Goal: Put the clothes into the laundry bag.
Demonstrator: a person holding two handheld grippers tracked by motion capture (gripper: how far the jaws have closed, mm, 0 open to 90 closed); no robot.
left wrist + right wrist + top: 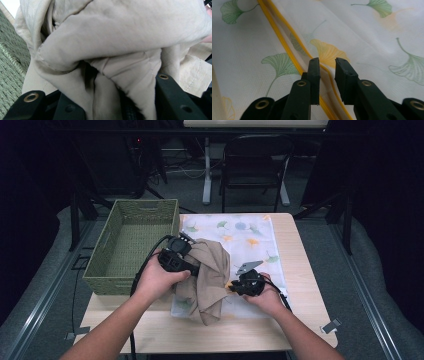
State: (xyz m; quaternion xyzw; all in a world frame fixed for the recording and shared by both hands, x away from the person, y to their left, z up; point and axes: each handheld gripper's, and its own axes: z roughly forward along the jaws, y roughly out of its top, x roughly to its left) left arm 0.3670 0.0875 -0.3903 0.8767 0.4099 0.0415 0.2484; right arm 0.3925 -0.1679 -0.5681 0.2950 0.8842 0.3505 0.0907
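— Beige garment (207, 272), that's what it's all about; it's hanging bunched from the left gripper (176, 257), whose jaws are clamping a thick fold of it, over the near left part of the leaf-print bag (250, 237) on the table (305, 285).

— And the right gripper (245, 282)?

— Its jaws are standing narrowly apart, gripping nothing, and they're straddling the yellow edge (287, 47) of the bag. I'd say it's going for the mouth of the bag.

— So how should that be done well?

— By my reckoning, it's pinching just the top layer at that yellow edge and lifting, so the opening is gaping before the cloth is going in. Catching both layers would be sealing it shut.

— And the green basket (131, 242)?

— Sitting just beside the bag, on the left, touching nothing in play.
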